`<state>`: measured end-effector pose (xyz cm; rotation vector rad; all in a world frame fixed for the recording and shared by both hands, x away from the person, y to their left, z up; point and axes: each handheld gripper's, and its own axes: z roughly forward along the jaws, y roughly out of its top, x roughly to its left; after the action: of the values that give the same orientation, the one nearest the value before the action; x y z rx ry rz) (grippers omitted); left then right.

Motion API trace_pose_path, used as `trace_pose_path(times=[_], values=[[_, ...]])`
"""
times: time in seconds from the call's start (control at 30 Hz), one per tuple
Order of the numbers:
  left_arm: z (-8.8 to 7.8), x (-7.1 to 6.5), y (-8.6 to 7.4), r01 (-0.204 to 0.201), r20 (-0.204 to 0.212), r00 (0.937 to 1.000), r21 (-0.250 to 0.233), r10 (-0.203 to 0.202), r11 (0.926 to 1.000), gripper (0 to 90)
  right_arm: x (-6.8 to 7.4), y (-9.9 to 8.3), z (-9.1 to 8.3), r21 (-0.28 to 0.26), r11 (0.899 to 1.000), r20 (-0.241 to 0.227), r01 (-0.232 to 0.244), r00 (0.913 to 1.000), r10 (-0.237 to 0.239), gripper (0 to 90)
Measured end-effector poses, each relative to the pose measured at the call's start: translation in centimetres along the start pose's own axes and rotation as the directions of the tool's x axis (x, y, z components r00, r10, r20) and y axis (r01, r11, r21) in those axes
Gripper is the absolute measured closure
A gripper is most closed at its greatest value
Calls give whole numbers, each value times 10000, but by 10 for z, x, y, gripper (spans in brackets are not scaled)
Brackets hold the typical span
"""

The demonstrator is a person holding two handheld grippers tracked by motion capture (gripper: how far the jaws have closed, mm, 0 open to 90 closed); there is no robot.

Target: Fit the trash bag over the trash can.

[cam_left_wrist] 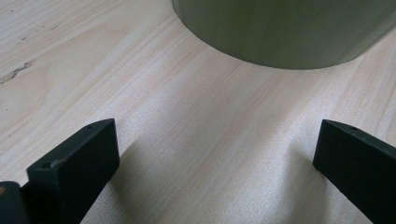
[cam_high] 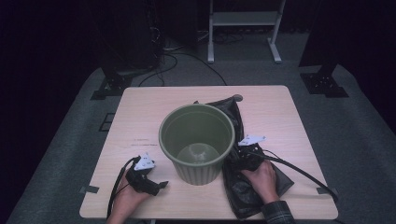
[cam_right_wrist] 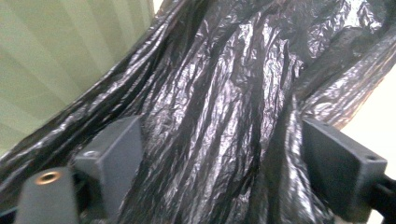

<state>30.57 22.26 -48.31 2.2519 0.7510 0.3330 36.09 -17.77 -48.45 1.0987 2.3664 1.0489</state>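
While the left gripper [cam_left_wrist: 215, 154] rests open on the worktop [cam_high: 140, 116], the right gripper's [cam_right_wrist: 224, 158] jaws straddle the bag [cam_right_wrist: 224, 93] unclamped; thin, limp, slippery, best pinched at a gathered fold.

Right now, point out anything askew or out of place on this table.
The black bin bag is not in the green waste bin: it lies crumpled on the wooden table, running from behind the bin along its right side. The right gripper straddles a fold of it. Nothing spilled or damaged.
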Motion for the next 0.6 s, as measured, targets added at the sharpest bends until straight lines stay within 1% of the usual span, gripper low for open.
trace_pose_path(times=[0.03, 0.1, 0.17, 0.2, 0.23, 0.3, 0.33, 0.43, 0.47, 0.53, 0.6], values=[[0, 0, 0, -3, 3, 10000, 4, 3, 10000, 0, 1, 0, -1, -35, 10000, -41, 8, 10000, -8, 275], [0, 0, 0, -5, 2, 10000, 6, 5, 10000, 0, 2, 0, -3, -74, 10000, -115, 57, 9999, -58, 358], [0, 0, 0, -4, 3, 10000, 4, 4, 10000, 0, 3, 0, -5, -62, 9999, -208, 118, 9997, -119, 473], [0, 0, 0, -1, 2, 10000, 0, 1, 10000, 0, 3, 0, -5, -67, 9999, -224, 148, 9996, -150, 509], [0, 0, 0, 1, 2, 10000, 0, -1, 10000, 0, 3, 0, -6, -68, 9998, -242, 179, 9995, -180, 576], [0, 0, 0, 0, 1, 10000, 0, 0, 10000, 0, 4, 0, -7, -50, 9997, -410, 241, 9989, -243, 670], [0, 0, 0, 1, 1, 10000, 0, -1, 10000, 0, 4, 0, -8, -35, 9996, -516, 287, 9983, -288, 739], [0, 0, 0, 1, 2, 10000, 0, -1, 10000, 0, 4, 0, -8, 18, 9992, -794, 396, 9961, -394, 867], [0, 0, 0, 1, 3, 10000, 0, -1, 10000, 0, 4, 0, -9, 40, 9987, -933, 512, 9944, -506, 880], [0, 0, 0, -3, 4, 10000, 5, 3, 10000, 0, 4, 0, -9, 101, 9983, -1159, 567, 9917, -552, 889], [0, 0, 0, 3, 2, 10000, -1, -3, 10000, 0, 3, 0, -10, 187, 9985, -1494, 522, 9876, -488, 888]])
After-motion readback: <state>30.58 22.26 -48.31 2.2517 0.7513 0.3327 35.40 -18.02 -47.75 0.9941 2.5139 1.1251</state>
